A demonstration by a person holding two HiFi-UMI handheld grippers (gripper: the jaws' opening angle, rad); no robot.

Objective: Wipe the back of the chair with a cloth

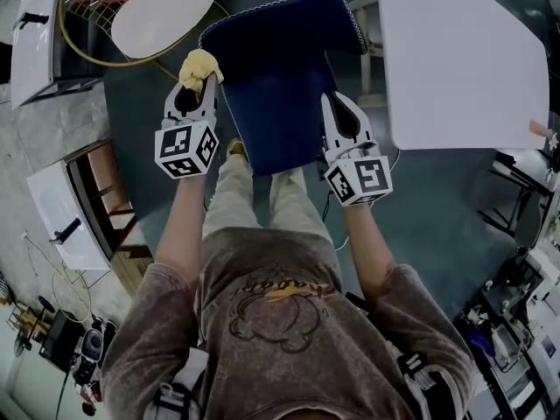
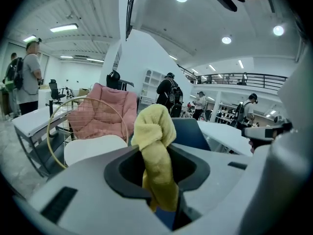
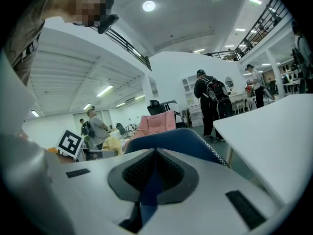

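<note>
A navy chair point(image 1: 280, 77) with white stitching along its edge stands just in front of me. My left gripper point(image 1: 199, 84) is at the chair's left edge and is shut on a bunched yellow cloth point(image 1: 199, 65). In the left gripper view the cloth point(image 2: 155, 141) sticks up from between the jaws, with the chair point(image 2: 190, 133) just behind it. My right gripper point(image 1: 338, 105) lies against the chair's right edge, jaws together with nothing seen in them. In the right gripper view the chair's curved back point(image 3: 176, 141) rises just past the closed tips point(image 3: 155, 153).
A large white table point(image 1: 455, 59) stands at the right, close to the chair. At upper left is a gold wire chair with a pink cushion point(image 2: 100, 114) and a white round seat point(image 1: 162, 11). White desks point(image 1: 52, 208) line the left. Several people point(image 3: 208, 104) stand in the background.
</note>
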